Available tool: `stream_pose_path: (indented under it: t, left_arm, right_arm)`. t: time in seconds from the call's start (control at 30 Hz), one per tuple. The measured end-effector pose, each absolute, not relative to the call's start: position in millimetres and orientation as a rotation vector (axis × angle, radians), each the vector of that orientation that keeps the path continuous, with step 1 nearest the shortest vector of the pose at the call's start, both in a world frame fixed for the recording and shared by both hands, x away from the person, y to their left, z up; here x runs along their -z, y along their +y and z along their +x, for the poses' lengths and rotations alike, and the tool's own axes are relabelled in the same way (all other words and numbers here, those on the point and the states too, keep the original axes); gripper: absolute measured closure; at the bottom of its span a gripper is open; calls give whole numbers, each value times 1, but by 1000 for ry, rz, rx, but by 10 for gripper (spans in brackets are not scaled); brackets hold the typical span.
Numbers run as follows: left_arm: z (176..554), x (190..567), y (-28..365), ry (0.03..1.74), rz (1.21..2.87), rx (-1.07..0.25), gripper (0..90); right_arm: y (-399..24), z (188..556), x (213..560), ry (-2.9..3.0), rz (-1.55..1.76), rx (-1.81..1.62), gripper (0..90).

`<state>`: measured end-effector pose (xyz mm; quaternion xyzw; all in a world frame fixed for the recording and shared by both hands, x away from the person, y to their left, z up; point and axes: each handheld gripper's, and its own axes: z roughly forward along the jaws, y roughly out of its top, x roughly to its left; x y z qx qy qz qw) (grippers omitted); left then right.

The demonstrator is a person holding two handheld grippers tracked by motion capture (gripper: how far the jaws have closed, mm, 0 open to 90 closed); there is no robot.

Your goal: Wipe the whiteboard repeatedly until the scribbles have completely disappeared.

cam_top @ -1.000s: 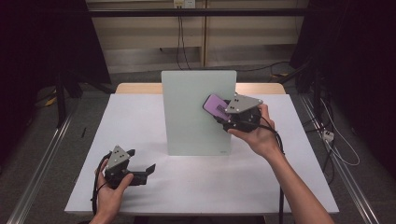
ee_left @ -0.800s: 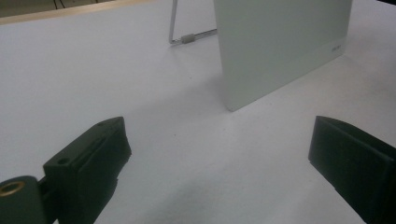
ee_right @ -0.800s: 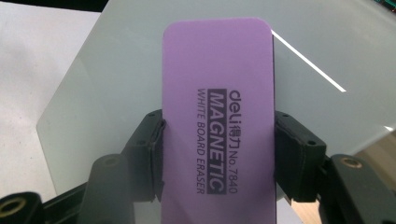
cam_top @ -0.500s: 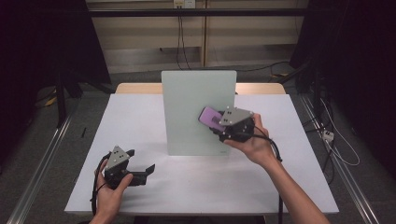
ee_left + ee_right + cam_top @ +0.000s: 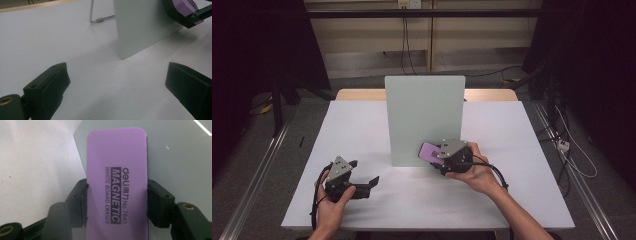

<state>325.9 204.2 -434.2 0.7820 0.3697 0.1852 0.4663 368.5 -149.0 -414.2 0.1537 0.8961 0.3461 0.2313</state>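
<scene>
Item: purple magnetic whiteboard eraser (image 5: 116, 182), printed face toward the right claw's camera. Location: low on the front of the whiteboard (image 5: 424, 117), near its lower right corner, apparently laid flat against the board face; actual contact cannot be told.

Holder: right claw (image 5: 443, 156), clenched on the eraser's two long edges, a grip across the narrow width that leaves the felt side free to meet the board, judged suited to wiping.

Support: small whiteboard, upright near the middle of the white desk (image 5: 522, 150), propped by a wire stand (image 5: 96, 18) behind it, so its face meets the person's side.

Spare: left claw (image 5: 364, 184), released and empty, resting low over the desk, well apart from the board, judged idle.
</scene>
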Motion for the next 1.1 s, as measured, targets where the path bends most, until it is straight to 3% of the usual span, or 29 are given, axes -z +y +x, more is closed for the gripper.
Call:
stream_pose_path:
  t: [0.47, 1.1]
  left_arm:
    - [327, 434, 206, 909, 1919, -452, 48]
    - [327, 435, 206, 912, 1920, -438, 48]
  right_arm:
    - [-120, 372, 432, 2553, 414, -1015, 424]
    - [-144, 368, 417, 2611, 547, -1137, 424]
